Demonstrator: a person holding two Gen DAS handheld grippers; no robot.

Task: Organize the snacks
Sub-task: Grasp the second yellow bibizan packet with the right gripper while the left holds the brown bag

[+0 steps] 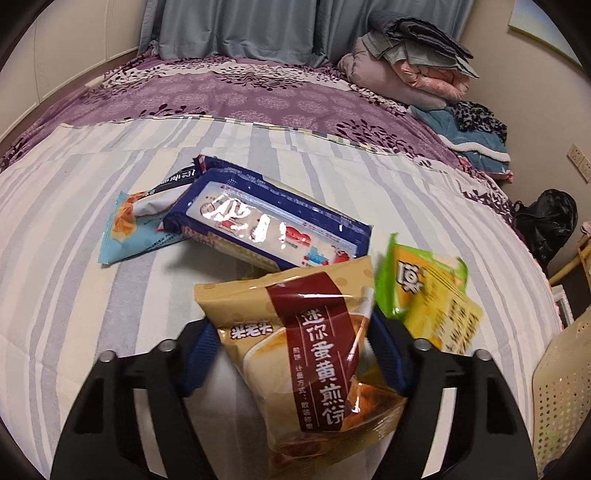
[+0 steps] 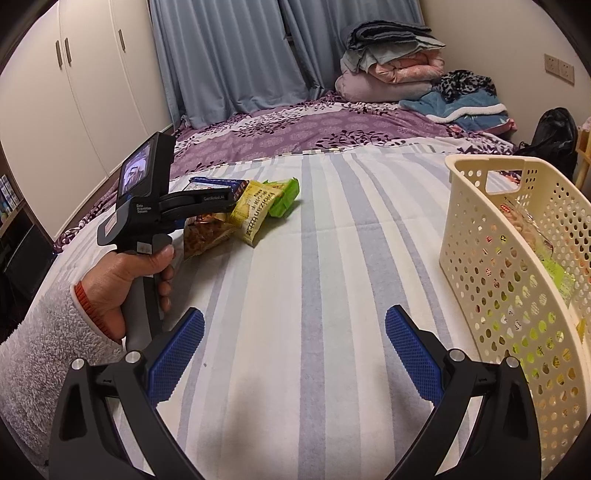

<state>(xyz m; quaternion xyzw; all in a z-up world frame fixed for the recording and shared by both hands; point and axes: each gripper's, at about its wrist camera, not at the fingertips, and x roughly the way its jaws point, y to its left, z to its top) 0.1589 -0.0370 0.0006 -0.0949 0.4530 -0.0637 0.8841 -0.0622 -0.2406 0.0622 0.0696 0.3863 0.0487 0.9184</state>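
Basket already held some packets; left gripper closed on tan snack bag; right gripper gaped empty; four packets remained on bed.

My left wrist camera looks steeply down along its fingers, close over the snack pile at twelve o'clock. My right one sits farther back, tilted down across the bed, basket at three o'clock. Both share the pile, bed and curtain.
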